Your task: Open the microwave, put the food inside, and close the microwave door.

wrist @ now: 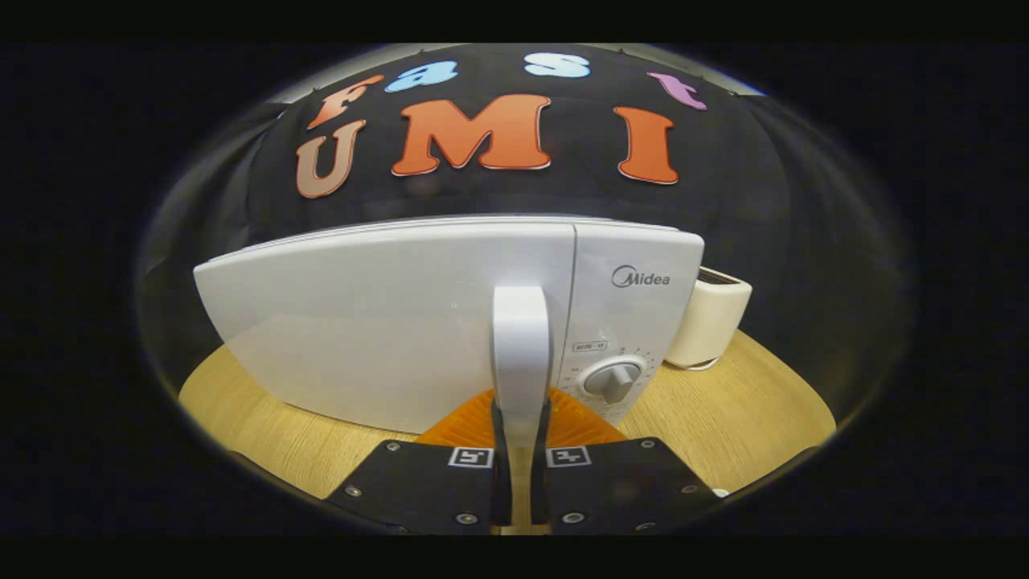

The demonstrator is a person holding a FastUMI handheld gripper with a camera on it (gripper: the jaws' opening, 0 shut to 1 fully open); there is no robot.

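Note:
A white microwave stands on the wooden table straight ahead, its door shut flush with the body. The door's upright white handle runs down between my fingers. My gripper is shut on that handle, one finger pressing each side near its lower end. To the right of the handle lies the control panel with a round dial. The food is hidden from me here.
A cream toaster stands right beside the microwave on its right side. Bare wooden tabletop shows to the left and right of my fingers. Black cloth closes the booth behind the microwave.

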